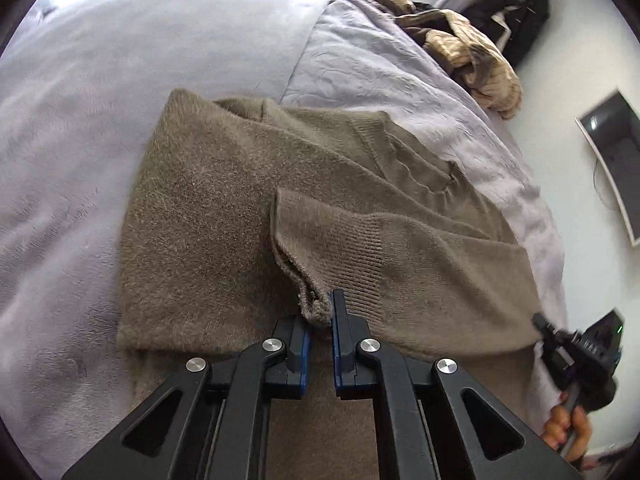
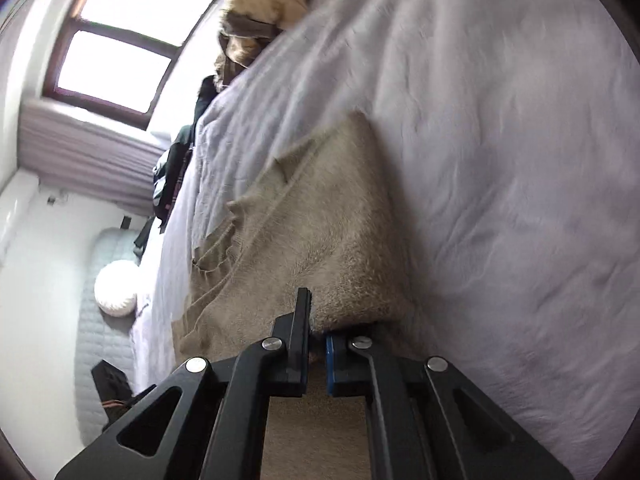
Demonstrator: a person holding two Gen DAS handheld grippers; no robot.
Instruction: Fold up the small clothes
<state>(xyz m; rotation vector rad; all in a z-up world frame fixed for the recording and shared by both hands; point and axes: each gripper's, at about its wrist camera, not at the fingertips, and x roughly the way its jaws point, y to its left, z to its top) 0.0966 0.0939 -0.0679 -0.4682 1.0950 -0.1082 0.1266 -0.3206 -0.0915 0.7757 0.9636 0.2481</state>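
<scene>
Sweater point(image 1: 224, 216) mid-fold, centre frame on bed point(image 1: 80, 120). Left gripper point(image 1: 320, 320) clamped on sleeve cuff point(image 1: 316, 312); right gripper point(image 2: 316, 336) pinching sweater's edge. Next, probably: lift together, carry across, lay flat.

1 brown sweater point(image 1: 224, 216), 2 tools, 1 tan garment pile point(image 1: 460, 44)
</scene>
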